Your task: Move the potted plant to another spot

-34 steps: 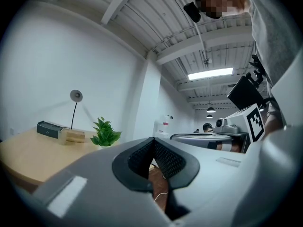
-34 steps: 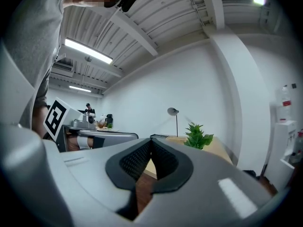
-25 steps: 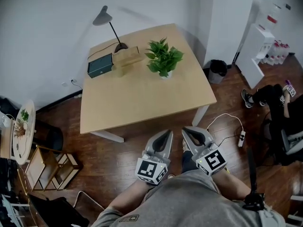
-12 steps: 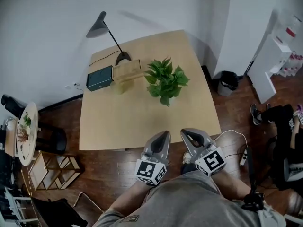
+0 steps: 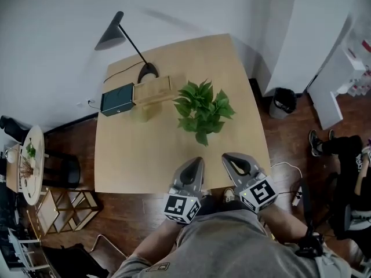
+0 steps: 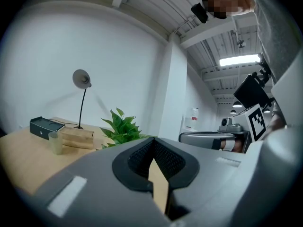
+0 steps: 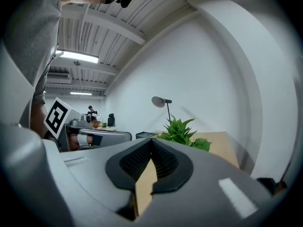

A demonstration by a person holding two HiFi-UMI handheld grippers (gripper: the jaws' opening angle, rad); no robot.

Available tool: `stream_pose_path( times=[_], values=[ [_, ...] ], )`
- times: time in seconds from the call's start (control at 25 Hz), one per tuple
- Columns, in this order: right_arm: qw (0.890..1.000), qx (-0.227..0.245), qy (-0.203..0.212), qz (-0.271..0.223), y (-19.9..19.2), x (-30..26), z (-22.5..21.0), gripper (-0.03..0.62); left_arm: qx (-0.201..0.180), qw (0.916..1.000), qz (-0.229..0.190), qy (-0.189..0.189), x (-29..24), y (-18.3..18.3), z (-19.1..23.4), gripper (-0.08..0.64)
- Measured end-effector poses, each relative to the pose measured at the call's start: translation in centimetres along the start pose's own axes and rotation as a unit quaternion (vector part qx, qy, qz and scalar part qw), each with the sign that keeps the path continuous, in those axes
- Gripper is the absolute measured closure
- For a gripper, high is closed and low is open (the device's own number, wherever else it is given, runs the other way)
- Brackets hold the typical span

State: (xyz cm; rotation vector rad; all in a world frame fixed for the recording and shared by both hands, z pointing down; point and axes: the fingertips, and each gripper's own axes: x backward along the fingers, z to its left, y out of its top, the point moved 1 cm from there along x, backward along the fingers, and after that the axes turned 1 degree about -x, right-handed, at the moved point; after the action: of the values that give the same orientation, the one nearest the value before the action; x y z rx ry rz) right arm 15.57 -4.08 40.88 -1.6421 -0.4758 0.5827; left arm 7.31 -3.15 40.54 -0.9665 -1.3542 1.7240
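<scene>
**Plant not yet touched, both grippers shut at the near edge**

The plant [image 5: 203,110] stands on the table [image 5: 145,161], a little right of its middle. Its leaves hide the pot from above. It is well apart from both grippers, and nothing touches it.

Just beyond it to the left lies a wooden box [image 5: 153,90], with a dark box [image 5: 117,98] beside that. A pale cup [image 6: 56,142] stands near the wooden box. The lamp [image 5: 124,39] rises from its base at the far left of the table.

The left gripper [image 5: 196,164] and the right gripper [image 5: 231,160] are side by side over the near edge, both pointing toward the plant. Each gripper view shows its jaws pressed together with nothing between them.

As a judgement, no part of the move is done. The whole of it is left: reach the plant, open the jaws, grip the pot, lift it, carry it and set it down elsewhere. There is bare table to the plant's left and near side.

Count: one plant, one table, one lamp, one dark box, one wooden box, one cup, two grippers. Off the table, a bin [image 5: 284,102] stands on the floor to the right.
</scene>
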Motion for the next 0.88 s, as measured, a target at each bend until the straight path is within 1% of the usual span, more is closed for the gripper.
stream_pose_path(
  times=[0.2,0.36,0.52,0.68,0.88],
  values=[
    [0.999,0.000,-0.030,0.015,-0.6,-2.7,-1.8,0.588,0.010,0.9997,0.010,-0.021,-2.0,-1.1,2.9,0.557],
    [0.998,0.007,-0.057,0.025,-0.6,-4.7,-2.8,0.588,0.015,0.9989,0.015,-0.043,-3.2,-0.9,4.9,0.557],
    [0.997,0.006,-0.075,0.032,-1.4,-5.8,-3.2,0.588,0.019,0.9978,0.024,-0.059,-4.0,-2.1,6.1,0.557],
    [0.996,0.000,-0.078,0.036,-1.9,-6.6,-4.1,0.588,0.019,0.9977,0.030,-0.058,-5.0,-2.5,6.9,0.557],
    [0.996,0.002,-0.067,0.055,-3.1,-7.4,-5.4,0.588,0.017,0.9983,0.044,-0.035,-6.1,-3.9,8.2,0.557]
  ],
)
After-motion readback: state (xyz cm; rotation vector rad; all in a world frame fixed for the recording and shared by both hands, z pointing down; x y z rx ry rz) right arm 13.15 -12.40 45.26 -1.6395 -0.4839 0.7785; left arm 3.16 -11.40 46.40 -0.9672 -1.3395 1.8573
